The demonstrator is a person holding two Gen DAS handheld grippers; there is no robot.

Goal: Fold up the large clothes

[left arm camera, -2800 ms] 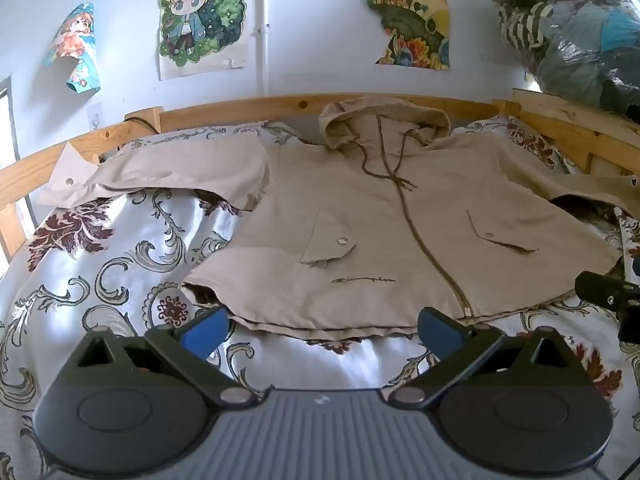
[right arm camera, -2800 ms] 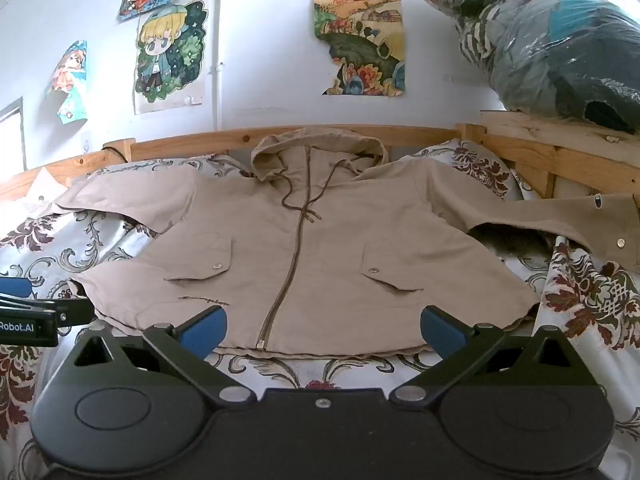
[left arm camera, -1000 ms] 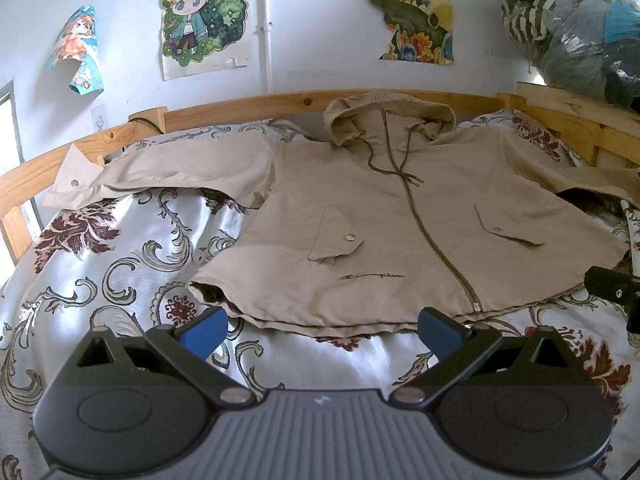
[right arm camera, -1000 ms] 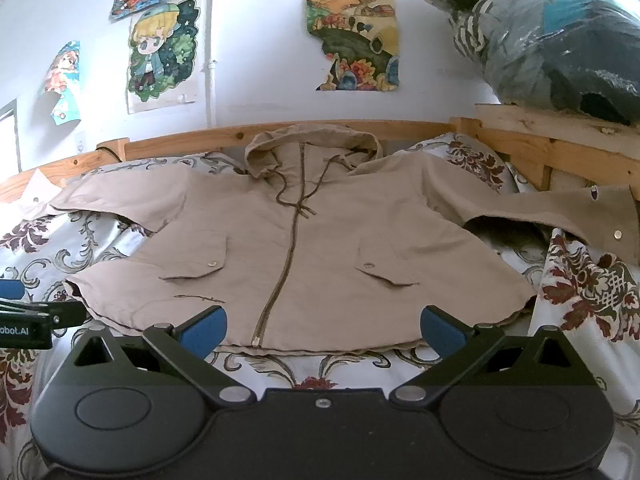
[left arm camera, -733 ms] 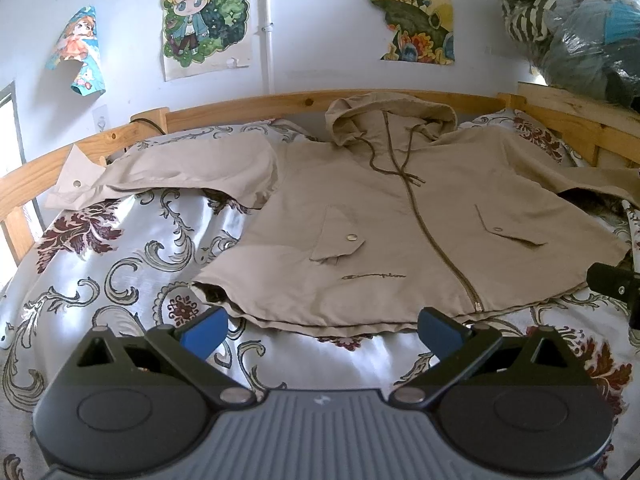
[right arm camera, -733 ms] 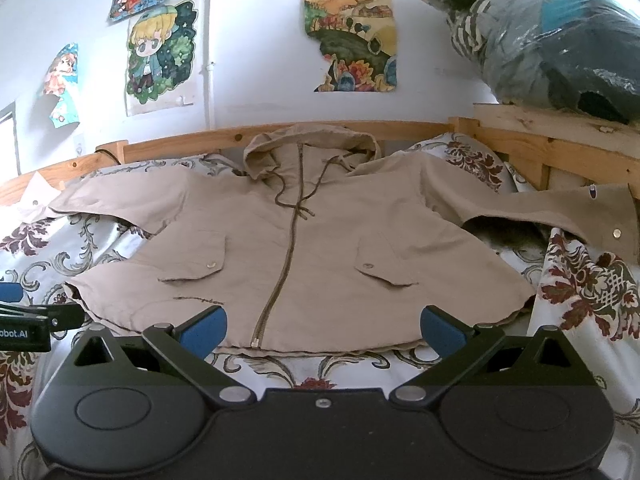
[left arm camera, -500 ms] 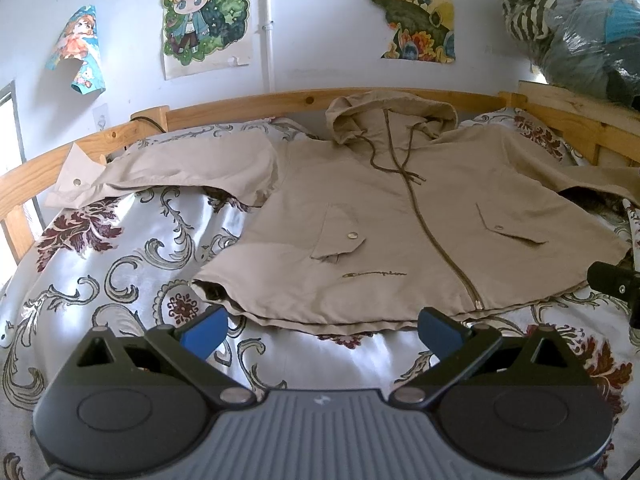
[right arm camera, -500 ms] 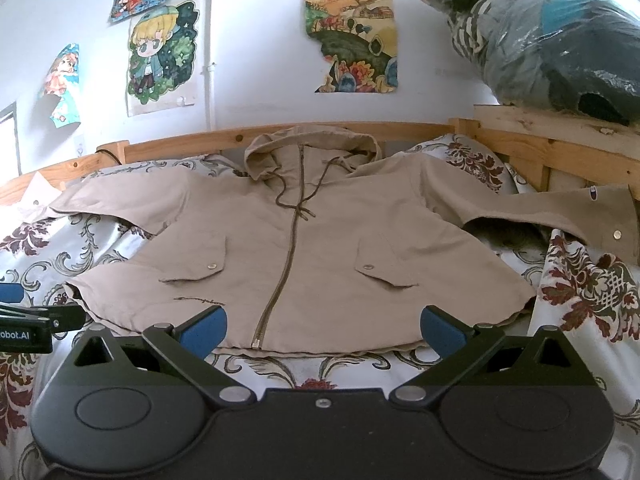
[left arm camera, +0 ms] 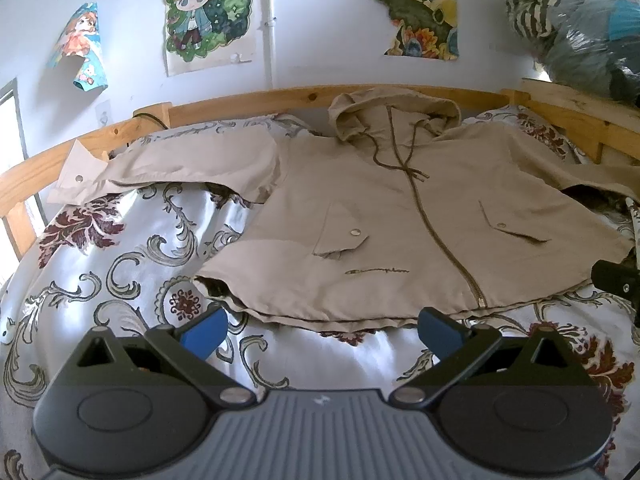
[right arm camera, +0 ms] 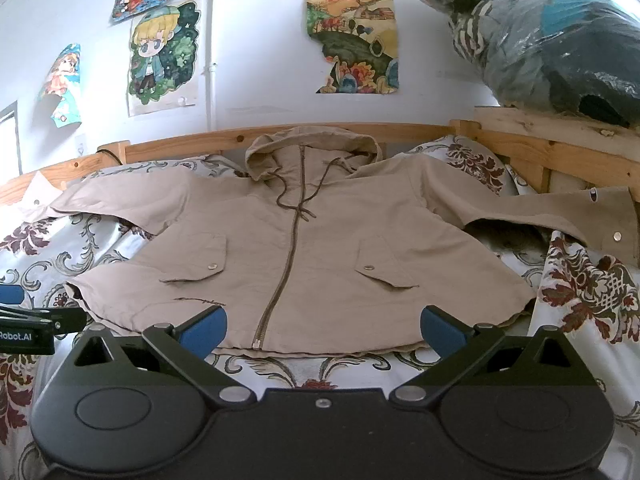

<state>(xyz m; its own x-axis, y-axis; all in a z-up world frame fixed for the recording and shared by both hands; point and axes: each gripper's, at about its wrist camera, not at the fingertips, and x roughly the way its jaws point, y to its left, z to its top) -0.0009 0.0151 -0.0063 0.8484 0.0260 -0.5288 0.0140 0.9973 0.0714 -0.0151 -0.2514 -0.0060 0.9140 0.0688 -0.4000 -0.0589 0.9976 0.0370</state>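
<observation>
A beige hooded jacket (right arm camera: 320,248) lies spread on the floral-sheeted bed (left arm camera: 120,264).

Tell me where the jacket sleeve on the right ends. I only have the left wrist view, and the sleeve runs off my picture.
Observer: In the right wrist view, that sleeve ends in a wide, flat cuff just in front of the wooden bed rail.
Operator: Any fastener on the cuff?
Observer: Yes, one metal snap shows near the cuff's lower edge.
Operator: Where are my left tongs from that side?
Observer: The left tongs show at the picture's left edge, open, close to the jacket's hem corner but not touching it. Their body reads Robot.AI.
</observation>
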